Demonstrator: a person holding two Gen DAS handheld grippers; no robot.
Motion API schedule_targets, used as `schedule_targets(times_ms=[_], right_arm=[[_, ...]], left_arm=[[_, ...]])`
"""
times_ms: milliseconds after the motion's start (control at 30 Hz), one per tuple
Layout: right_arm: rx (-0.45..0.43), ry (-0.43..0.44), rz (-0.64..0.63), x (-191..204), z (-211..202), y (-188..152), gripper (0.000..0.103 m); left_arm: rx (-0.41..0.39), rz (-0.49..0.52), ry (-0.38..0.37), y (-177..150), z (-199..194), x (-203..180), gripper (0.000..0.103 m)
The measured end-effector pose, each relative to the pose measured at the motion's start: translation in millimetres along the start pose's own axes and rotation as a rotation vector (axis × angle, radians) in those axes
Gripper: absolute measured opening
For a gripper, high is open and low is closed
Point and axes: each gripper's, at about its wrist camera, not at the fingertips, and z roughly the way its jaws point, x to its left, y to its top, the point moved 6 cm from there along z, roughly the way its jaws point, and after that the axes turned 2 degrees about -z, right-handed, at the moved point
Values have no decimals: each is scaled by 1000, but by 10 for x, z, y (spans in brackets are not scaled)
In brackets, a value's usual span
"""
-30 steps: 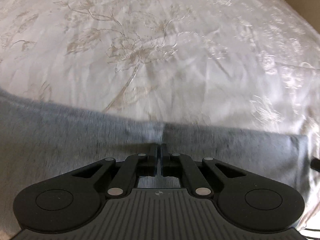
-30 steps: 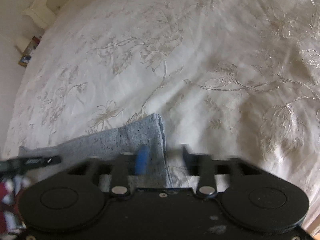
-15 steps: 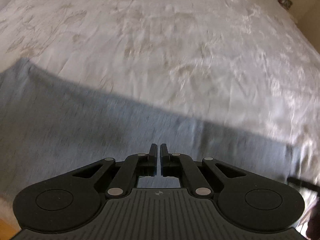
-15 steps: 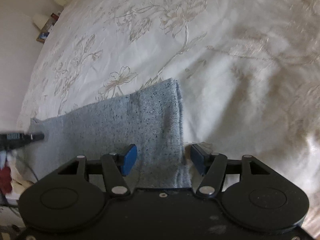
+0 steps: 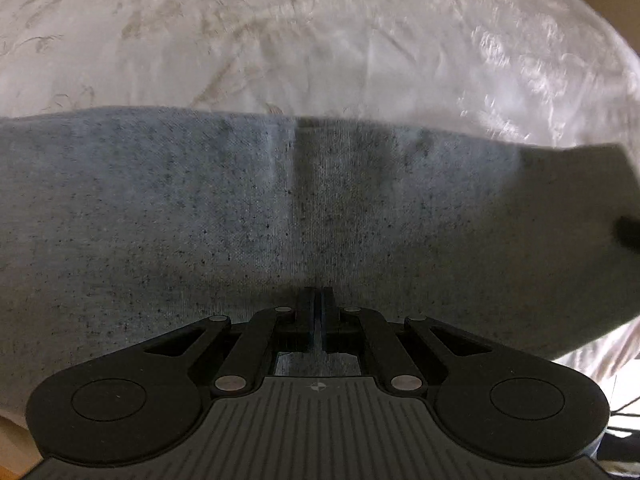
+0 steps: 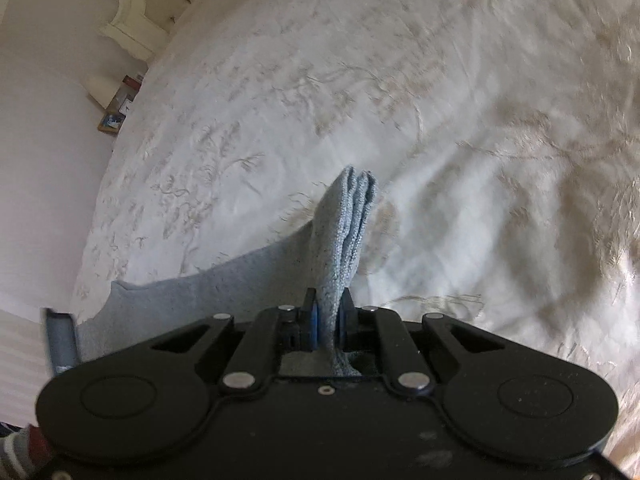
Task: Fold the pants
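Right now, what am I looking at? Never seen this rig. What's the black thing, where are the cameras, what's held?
There is no robot: a person carries a handheld two-finger gripper in each hand, and each gripper has a fisheye camera looking forward along its fingers. The black shape low in each picture is that gripper's own body.

The left wrist view shows the left gripper, jaws together, over grey-blue pants; whether it pinches the cloth is hard to tell.

The right wrist view shows the right gripper, whose jaws have just closed on a bunched end of the pants; the fabric stands up between the pads.

The pants lie on a bed with a white embroidered bedspread. A headboard sits at the far corner.
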Motion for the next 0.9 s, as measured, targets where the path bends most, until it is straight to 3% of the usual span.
schedule_targets(times_ms=[100,233,500,633,767,900], right_arm=[[-30,-25,-23,231,-75,9,11],[-69,-64,-65,677,-185,7,11],[-156,-71,-168,2230,-127,-241,11],[-142,-5,-195,3124,319,-531,11],[-70,18,-244,3814,1074,-939,11],[29,-47,-321,4182,1855,-1401,11]], left_arm=[[-20,1,-43,53,-123,53,4],[-81,35,-43,122,-420,316,4],[-138,19,-74,209,-924,1354,4],[-163,25,-41,191,-1153,2080,4],[-179,-36,-8,129,-1358,2748,4],[-179,-80,26,46,-1486,3222,4]])
